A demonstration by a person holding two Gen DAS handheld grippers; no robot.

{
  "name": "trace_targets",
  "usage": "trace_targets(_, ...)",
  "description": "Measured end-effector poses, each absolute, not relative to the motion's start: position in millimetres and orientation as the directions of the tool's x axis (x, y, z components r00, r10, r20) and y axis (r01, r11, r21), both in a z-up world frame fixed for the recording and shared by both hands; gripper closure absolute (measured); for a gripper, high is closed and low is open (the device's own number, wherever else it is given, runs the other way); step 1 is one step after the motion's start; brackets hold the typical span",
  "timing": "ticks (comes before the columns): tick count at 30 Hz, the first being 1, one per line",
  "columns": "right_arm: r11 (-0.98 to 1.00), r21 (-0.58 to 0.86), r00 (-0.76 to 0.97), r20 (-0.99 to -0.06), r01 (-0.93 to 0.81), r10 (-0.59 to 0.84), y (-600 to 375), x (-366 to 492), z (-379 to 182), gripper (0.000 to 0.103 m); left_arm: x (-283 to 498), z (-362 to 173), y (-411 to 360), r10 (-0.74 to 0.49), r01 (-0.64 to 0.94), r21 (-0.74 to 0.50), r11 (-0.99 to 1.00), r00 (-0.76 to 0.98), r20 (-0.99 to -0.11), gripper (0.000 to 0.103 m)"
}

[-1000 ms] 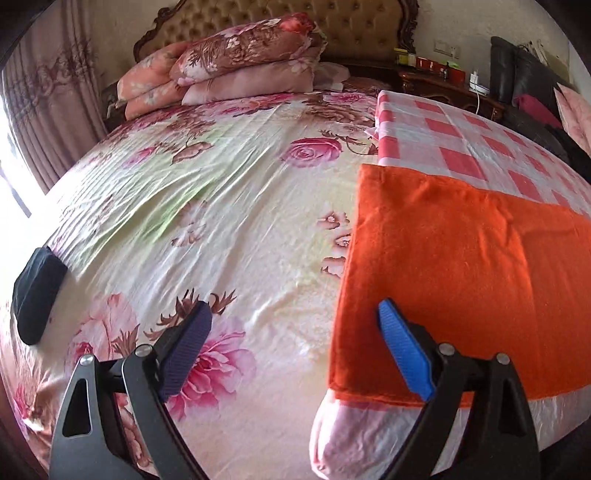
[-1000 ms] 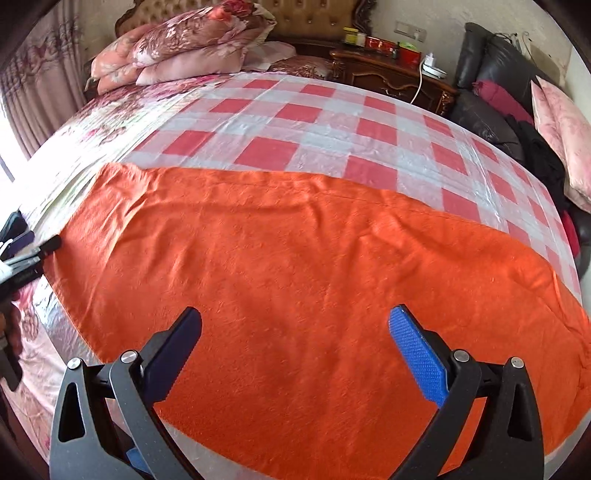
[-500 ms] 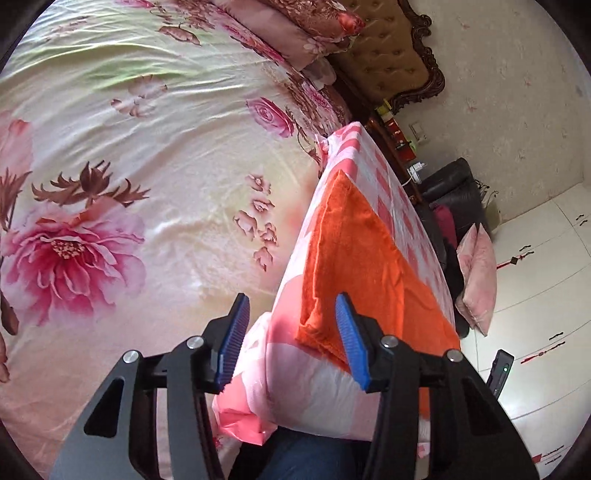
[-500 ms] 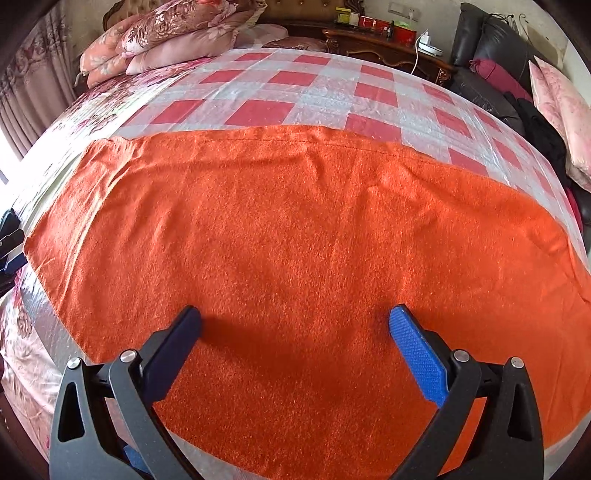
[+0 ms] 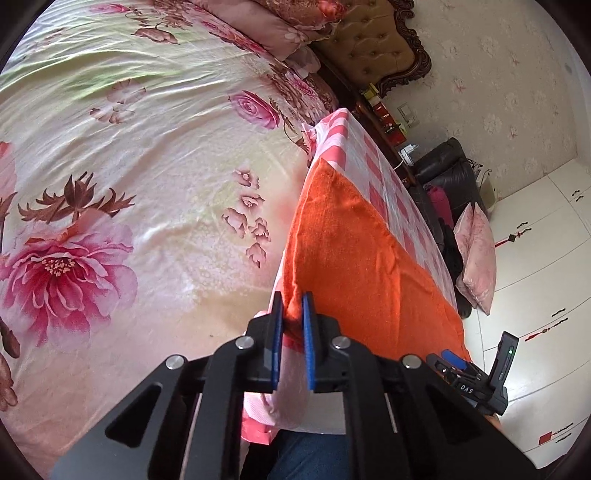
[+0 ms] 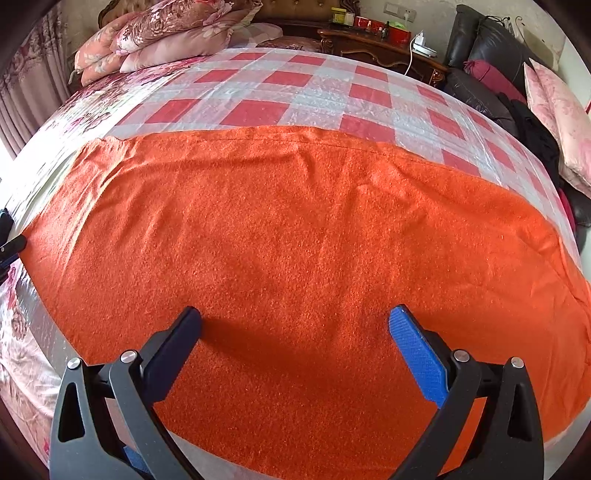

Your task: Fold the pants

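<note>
- The orange pants (image 6: 295,240) lie spread flat across the near part of the bed, on a pink-and-white checked plastic sheet (image 6: 332,96); a straight hem or waistband edge runs along the far side, and the fabric hangs a little over the mattress edge nearest us.
- The cloth looks like thick, napped fleece: matte, fuzzy, with soft shallow creases, not crisp folds.
- The left gripper (image 5: 293,314) is at the garment's left corner, its blue pads closing on a pinch of orange fabric that stands up between them; some checked sheet may be caught below it, I cannot tell for sure.
- The right gripper (image 6: 295,325) hovers low over the middle of the pants, fingers wide apart, gripping nothing and casting a shadow on the fleece.
- I judge this to be the opening grasp of the first fold, so the task is barely started.
- Next, the right gripper needs its own hold on an edge or corner, so both can lift and carry the cloth over evenly.
- Beyond lies a glossy floral bedsheet (image 5: 129,166), stacked quilts (image 6: 166,33) and a tufted headboard (image 5: 373,48).
</note>
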State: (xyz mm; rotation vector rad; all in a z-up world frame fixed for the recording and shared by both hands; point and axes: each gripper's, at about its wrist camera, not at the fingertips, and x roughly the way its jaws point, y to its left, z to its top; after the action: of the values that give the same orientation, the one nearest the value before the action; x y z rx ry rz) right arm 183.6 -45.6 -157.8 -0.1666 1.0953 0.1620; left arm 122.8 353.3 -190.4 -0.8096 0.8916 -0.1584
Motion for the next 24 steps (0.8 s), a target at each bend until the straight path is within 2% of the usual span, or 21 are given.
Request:
trace_targets(7,0.966,-0.048,0.445,-0.892,-0.255,0.074,-25,185,-158,0.005,117,-191,374,-0.414,-0.241,-0.701,0.672,0.662,-0.625,0.094)
trace_targets(9,0.965,-0.049,0.445,-0.892,-0.258,0.074,-24,185,-158,0.005,116,-191,372,-0.408,-0.245,-0.69,0.681,0.656,-0.635,0.091)
trace_targets(10,0.965,-0.043,0.439,-0.895,-0.259,0.078,-24,186,-158,0.005,115,-188,371,-0.382,-0.263,-0.672,0.692,0.657,-0.65,0.085)
trace_targets(11,0.965,-0.039,0.434,-0.897,-0.26,0.08,-25,186,-158,0.005,114,-183,370,-0.318,-0.3,-0.623,0.722,0.656,-0.684,0.074)
trace_targets(13,0.966,-0.047,0.436,-0.897,-0.252,0.071,-26,188,-156,0.005,114,-157,359,-0.155,-0.333,-0.483,0.81,0.673,-0.724,0.071)
trace_targets(15,0.972,-0.034,0.459,-0.885,-0.232,0.079,-33,192,-151,0.005,124,-130,334,-0.112,-0.271,-0.407,0.872,0.699,-0.706,0.071)
trace_targets(18,0.986,0.014,0.486,-0.869,-0.164,0.093,-51,205,-144,0.005,155,-108,261,-0.172,-0.061,-0.296,0.953,0.696,-0.697,0.068)
trace_targets(21,0.994,0.018,0.497,-0.865,-0.111,0.071,-66,223,-144,0.005,196,-114,180,-0.188,0.113,-0.151,0.982,0.651,-0.736,0.068)
trace_targets(24,0.997,0.013,0.478,-0.877,-0.076,0.048,-76,236,-150,0.005,235,-135,130,-0.221,0.222,-0.106,0.969,0.601,-0.768,0.068)
